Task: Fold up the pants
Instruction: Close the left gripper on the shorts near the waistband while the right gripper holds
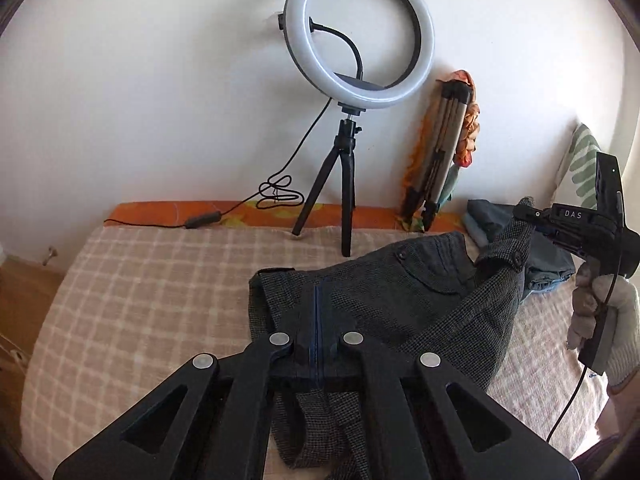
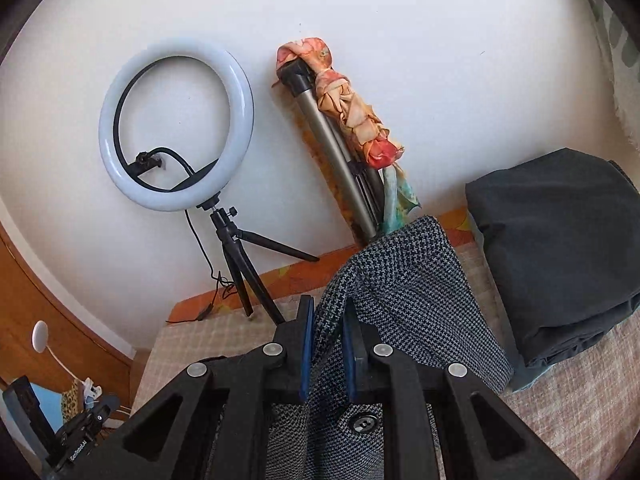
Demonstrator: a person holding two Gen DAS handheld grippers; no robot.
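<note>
In the left wrist view there is one pair of pants, grey houndstooth, lying partly on the bed and partly lifted. The left gripper has its two fingers pressed together on a fold of the pants, so that only a thin blue line shows between the pads. The right gripper is also in this view at the right edge, held in a gloved hand; it pinches the waistband corner and holds it up off the bed, though its fingertips are too small to make out. Two buttons show on the pants. One ring light stands on a small tripod at the far edge of the bed, one folded tripod with a floral cloth on it leans against the wall, and a stack of folded dark clothes is mostly hidden behind the raised cloth. In the right wrist view the right gripper has its two blue-padded fingers clamped on a thick bunch of the pants, which rises above them and blocks part of the bed. One button shows below the fingers. The ring light, the leaning tripod and one folded dark garment are visible, and the left gripper is cut off at the lower left corner, its fingers out of sight.
</note>
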